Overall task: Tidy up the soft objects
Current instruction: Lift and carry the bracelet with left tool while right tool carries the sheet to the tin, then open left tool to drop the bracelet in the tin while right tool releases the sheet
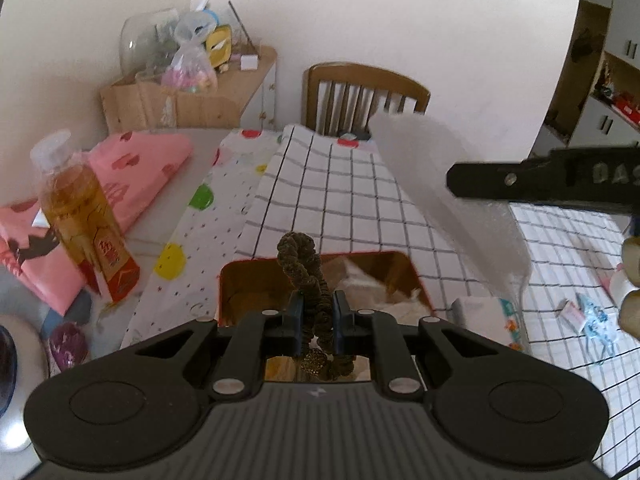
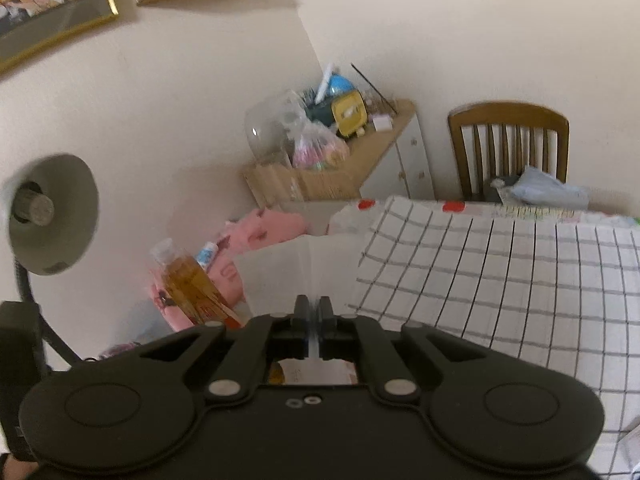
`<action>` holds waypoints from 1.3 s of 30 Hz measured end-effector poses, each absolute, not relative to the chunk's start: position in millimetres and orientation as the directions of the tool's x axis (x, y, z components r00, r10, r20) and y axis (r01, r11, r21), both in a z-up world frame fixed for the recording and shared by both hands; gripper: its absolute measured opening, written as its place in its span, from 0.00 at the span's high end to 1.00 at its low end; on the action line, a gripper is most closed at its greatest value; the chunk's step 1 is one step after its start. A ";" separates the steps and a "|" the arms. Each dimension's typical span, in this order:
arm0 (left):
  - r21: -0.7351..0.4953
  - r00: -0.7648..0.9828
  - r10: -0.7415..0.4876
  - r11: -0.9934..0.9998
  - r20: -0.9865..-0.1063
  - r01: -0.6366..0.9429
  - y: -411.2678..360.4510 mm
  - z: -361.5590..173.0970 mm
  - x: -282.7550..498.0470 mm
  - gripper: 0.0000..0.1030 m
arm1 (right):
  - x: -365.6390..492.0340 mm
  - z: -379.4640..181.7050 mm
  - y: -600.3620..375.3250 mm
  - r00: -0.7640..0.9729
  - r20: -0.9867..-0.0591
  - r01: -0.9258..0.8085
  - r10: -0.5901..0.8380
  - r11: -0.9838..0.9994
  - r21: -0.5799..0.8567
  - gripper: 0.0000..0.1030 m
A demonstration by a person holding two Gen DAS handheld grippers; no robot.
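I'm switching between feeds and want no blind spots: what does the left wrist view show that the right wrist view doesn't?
Left wrist only: the left hand-held gripper shut on a dark twisted hair tie above an open tin box, and the right hand-held gripper seen from the side.

Right wrist only: a grey desk lamp, a framed picture on the wall, and the right hand-held gripper's own jaws closed on the sheet's edge.

Both: the translucent white sheet, bottle of amber liquid, pink fabric, wooden chair, checked tablecloth.
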State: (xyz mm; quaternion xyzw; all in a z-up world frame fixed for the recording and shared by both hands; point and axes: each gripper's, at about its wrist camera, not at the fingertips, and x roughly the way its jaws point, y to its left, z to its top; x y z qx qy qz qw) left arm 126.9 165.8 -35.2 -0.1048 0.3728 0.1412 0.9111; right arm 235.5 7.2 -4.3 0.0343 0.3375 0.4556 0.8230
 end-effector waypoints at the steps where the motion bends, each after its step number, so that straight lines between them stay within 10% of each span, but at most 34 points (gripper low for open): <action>1: -0.089 0.674 0.175 0.937 -0.717 -0.339 168.7 -39.7 127.7 0.86 | 236.2 -10.0 10.7 0.356 -0.536 -0.723 0.765 0.589 0.361 0.97; 26: -0.138 0.584 0.100 0.927 -0.805 -0.348 181.0 -90.9 142.7 0.84 | 231.0 -99.6 43.2 0.295 -0.749 -0.706 0.593 0.664 0.248 0.84; 39: -0.169 0.617 0.104 0.915 -0.780 -0.368 182.5 -80.6 130.6 0.44 | 229.2 -81.9 33.4 0.265 -0.724 -0.733 0.636 0.622 0.278 0.67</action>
